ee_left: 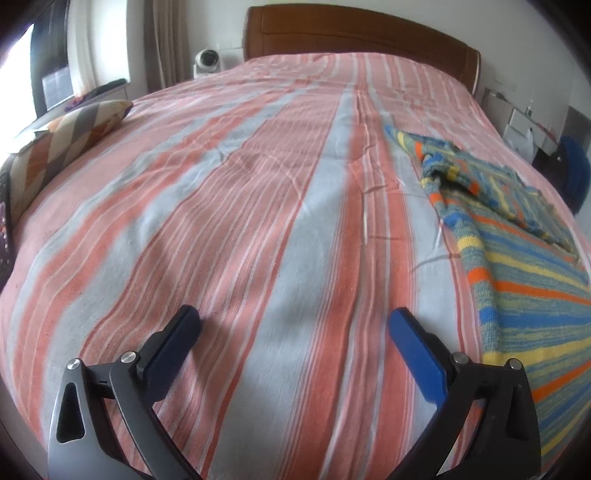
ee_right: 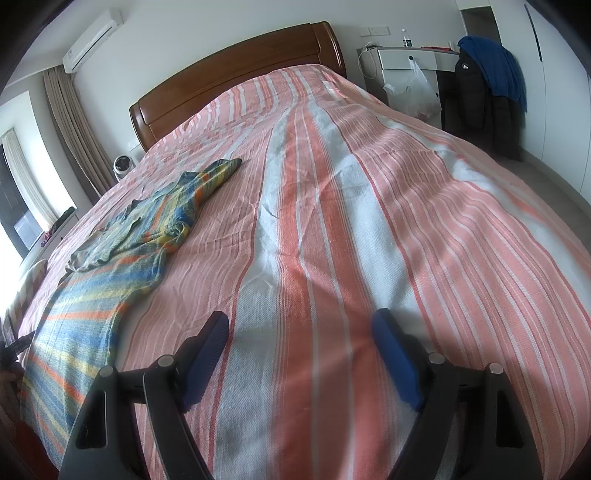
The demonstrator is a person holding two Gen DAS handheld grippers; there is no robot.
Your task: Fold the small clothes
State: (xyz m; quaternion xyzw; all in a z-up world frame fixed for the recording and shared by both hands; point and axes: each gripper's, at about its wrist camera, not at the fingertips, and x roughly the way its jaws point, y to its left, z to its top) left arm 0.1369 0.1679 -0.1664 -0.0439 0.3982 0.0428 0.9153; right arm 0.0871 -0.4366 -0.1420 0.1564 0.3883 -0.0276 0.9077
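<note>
A small knitted garment with blue, yellow, orange and grey stripes (ee_left: 524, 258) lies crumpled on the bed at the right of the left wrist view; one sleeve reaches toward the headboard. It also shows at the left of the right wrist view (ee_right: 110, 266). My left gripper (ee_left: 295, 325) is open and empty, low over the bedspread, to the left of the garment. My right gripper (ee_right: 299, 328) is open and empty, over the bedspread to the right of the garment.
The bed has a pink, red and white striped bedspread (ee_left: 240, 192) and a brown wooden headboard (ee_left: 351, 33). A patterned cushion (ee_left: 62, 144) lies at the bed's left edge. A white desk (ee_right: 413, 59) and a chair with dark clothes (ee_right: 487, 85) stand to the right.
</note>
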